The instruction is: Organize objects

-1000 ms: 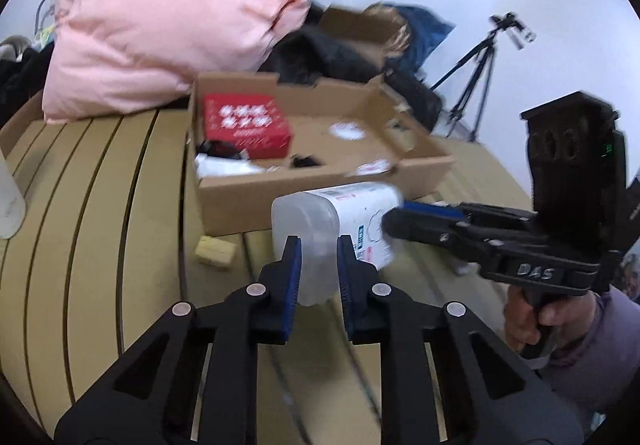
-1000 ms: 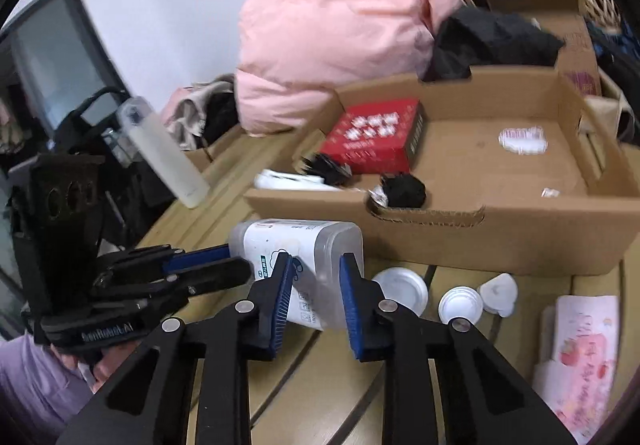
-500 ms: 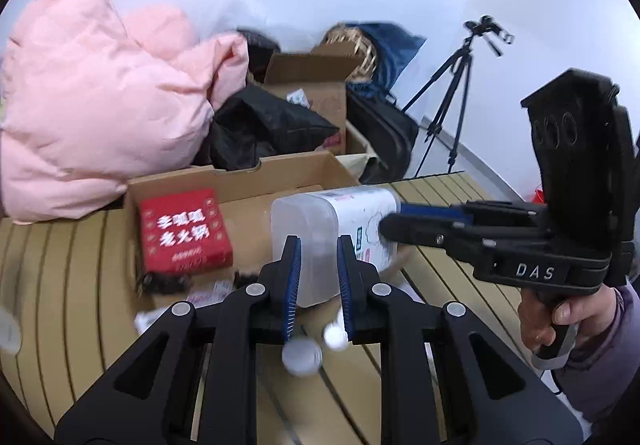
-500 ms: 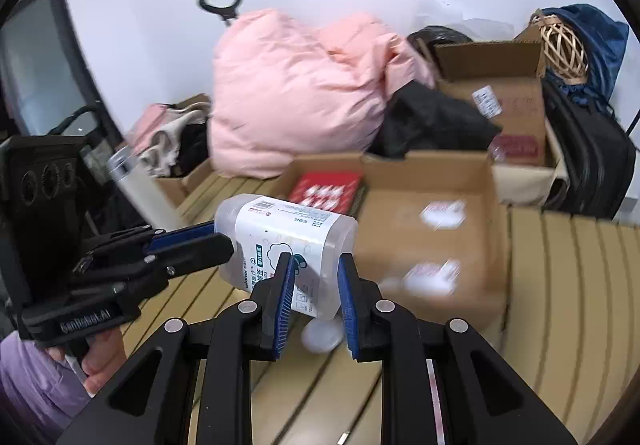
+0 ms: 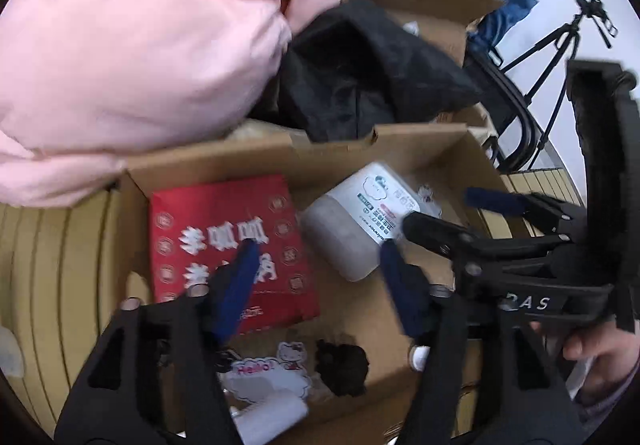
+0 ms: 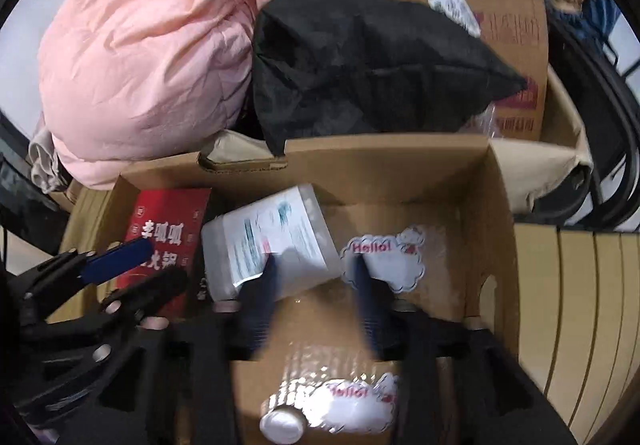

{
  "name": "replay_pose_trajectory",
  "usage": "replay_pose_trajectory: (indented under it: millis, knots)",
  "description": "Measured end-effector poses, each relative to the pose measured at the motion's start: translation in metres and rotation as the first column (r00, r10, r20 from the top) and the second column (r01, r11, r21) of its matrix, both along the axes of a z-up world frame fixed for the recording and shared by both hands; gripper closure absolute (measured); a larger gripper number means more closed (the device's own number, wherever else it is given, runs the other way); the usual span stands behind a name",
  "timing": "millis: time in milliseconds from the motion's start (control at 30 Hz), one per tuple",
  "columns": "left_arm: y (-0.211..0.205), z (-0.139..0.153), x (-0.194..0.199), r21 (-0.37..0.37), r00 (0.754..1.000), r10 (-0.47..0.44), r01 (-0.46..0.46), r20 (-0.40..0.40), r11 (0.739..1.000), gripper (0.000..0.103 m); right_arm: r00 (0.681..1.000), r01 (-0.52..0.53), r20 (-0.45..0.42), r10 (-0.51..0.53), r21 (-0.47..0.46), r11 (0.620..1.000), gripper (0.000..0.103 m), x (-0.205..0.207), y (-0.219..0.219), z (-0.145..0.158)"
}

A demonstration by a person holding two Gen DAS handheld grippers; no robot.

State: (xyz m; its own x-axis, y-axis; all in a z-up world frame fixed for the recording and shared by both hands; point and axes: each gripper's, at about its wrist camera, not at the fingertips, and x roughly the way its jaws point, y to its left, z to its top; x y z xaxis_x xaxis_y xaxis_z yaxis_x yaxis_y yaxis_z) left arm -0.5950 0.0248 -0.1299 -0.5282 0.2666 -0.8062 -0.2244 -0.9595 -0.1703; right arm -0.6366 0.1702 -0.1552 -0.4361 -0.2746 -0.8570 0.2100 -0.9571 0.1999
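Left wrist view: your left gripper (image 5: 316, 253) fingers gape wide around the white jar (image 5: 360, 221) at centre. Your right gripper (image 6: 316, 269) fingers are spread too, over the cardboard box (image 6: 492, 229).

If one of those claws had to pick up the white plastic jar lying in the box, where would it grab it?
Probably across the middle of the jar, coming straight down from above. It lies on its side on the floor of the cardboard box, its long flat sides exposed. The red box sits close on one side, so the fingers should straddle the narrower width, clear of it.
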Motion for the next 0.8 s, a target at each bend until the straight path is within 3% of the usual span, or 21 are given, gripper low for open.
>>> replay_pose_trajectory:
  millis: [100, 200, 333, 367, 467, 633, 800]
  knots:
    - [-0.004, 0.015, 0.013, -0.043, 0.999, 0.002, -0.004, -0.046, 0.999, 0.031, 0.999, 0.008, -0.053, -0.006, 0.048, 0.999, 0.000, 0.010, 0.006, 0.005]
    - [-0.010, 0.043, 0.038, -0.072, 0.997, -0.005, -0.001, -0.075, 0.997, 0.026, 0.998, 0.031, -0.054, -0.028, 0.060, 0.998, 0.000, 0.022, 0.019, 0.015]
    - [-0.026, 0.088, 0.104, -0.149, 0.980, 0.017, -0.047, -0.196, 0.988, 0.008, 0.996, 0.006, -0.088, 0.001, 0.079, 0.997, 0.000, 0.055, 0.028, 0.043]
    - [-0.029, 0.095, 0.119, -0.170, 0.976, 0.027, -0.065, -0.217, 0.983, 0.001, 0.995, 0.000, -0.101, 0.009, 0.087, 0.996, 0.000, 0.070, 0.031, 0.052]
    - [-0.044, 0.119, 0.194, -0.179, 0.954, 0.082, -0.137, -0.288, 0.974, 0.000, 0.990, -0.033, -0.133, 0.045, 0.092, 0.995, 0.000, 0.125, 0.041, 0.079]
    - [-0.049, 0.135, 0.308, -0.175, 0.950, 0.107, -0.163, -0.294, 0.971, 0.000, 0.982, -0.073, -0.169, 0.080, 0.050, 0.996, 0.000, 0.243, 0.051, 0.109]
    - [-0.054, 0.129, 0.393, -0.125, 0.953, 0.174, -0.210, -0.250, 0.970, 0.000, 0.980, -0.058, -0.192, 0.047, -0.050, 0.997, 0.000, 0.350, 0.047, 0.117]
